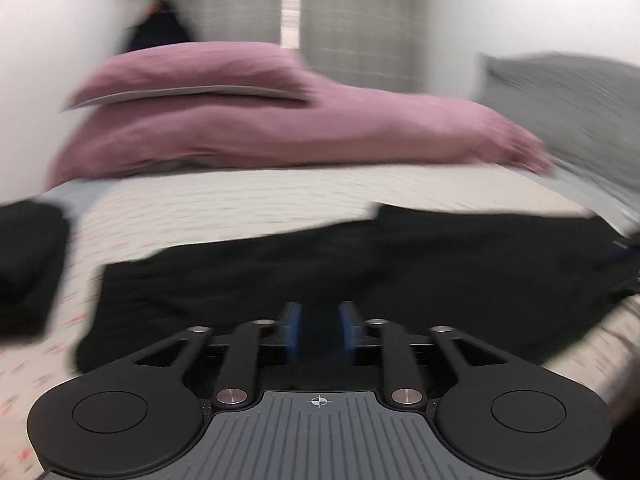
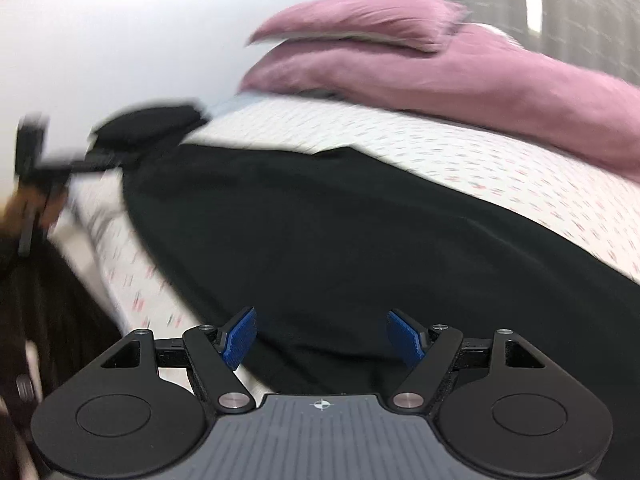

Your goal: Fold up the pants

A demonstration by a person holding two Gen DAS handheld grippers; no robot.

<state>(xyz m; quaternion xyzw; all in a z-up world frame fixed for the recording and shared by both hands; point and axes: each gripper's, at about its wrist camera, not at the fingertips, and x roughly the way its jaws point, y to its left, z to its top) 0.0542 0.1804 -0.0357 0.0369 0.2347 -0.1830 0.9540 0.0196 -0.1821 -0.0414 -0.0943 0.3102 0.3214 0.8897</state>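
Observation:
Black pants (image 1: 360, 264) lie spread flat across the patterned white bedsheet (image 1: 240, 204); they also fill the middle of the right wrist view (image 2: 340, 240). My left gripper (image 1: 319, 318) hovers over the pants' near edge, its blue pads a narrow gap apart with only dark cloth seen behind. My right gripper (image 2: 322, 330) is open wide just above the pants, nothing between its pads. The left gripper shows blurred at the far left of the right wrist view (image 2: 44, 164).
Two pink pillows (image 1: 248, 120) are stacked at the head of the bed, a grey pillow (image 1: 568, 108) to their right. A folded black garment (image 1: 28, 272) lies at the left of the bed. The bed's side edge (image 2: 100, 240) drops off at left.

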